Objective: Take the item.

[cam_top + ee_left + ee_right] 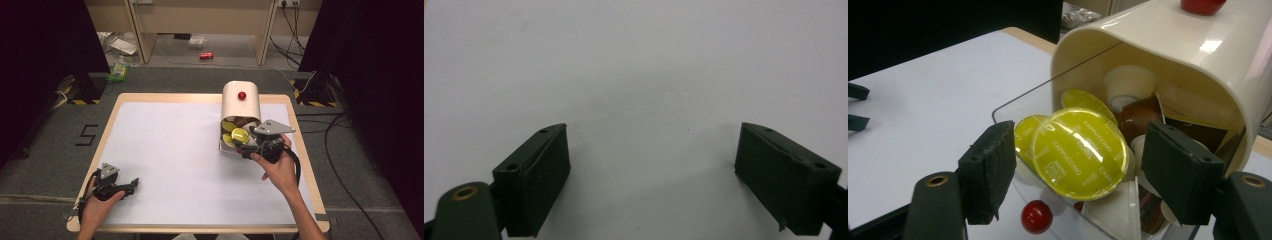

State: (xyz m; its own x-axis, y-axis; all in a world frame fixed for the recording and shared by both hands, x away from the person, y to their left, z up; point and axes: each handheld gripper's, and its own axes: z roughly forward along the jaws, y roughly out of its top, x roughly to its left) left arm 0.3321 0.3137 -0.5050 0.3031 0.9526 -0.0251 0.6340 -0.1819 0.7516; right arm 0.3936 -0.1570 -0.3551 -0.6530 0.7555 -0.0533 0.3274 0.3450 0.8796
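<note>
A: At the near left corner of the table [165,220], what is shown?

B: The left gripper [131,185] is seen in the high view, held in a hand [97,205] and kept low over the white table surface. In the left gripper view, its jaws are spread wide apart, and nothing but bare white surface is seen between them.

A: What is shown farther along, at the right?

B: The right gripper [243,150] is held in the other hand [280,167], and its jaws are directed at the open mouth of a cream container [241,107] that is laid on its side. In the right gripper view, the jaws are parted, one to each side of a yellow-lidded capsule [1080,153] marked "CAPPUCCINO". Whether the capsule is touched by either jaw cannot be told.

A: How is the container filled?

B: More capsules are seen piled inside it: yellow-lidded ones behind the first, a white one [1128,86] and a brown one [1140,117] deeper in. A clear plastic flap [1048,107] is seen lying open at the mouth. A red knob [1036,217] is shown below the flap, and another red knob [242,95] is borne on the container's upper side.

A: And beyond the table?

B: A red can [206,56] is seen lying on the floor.
</note>
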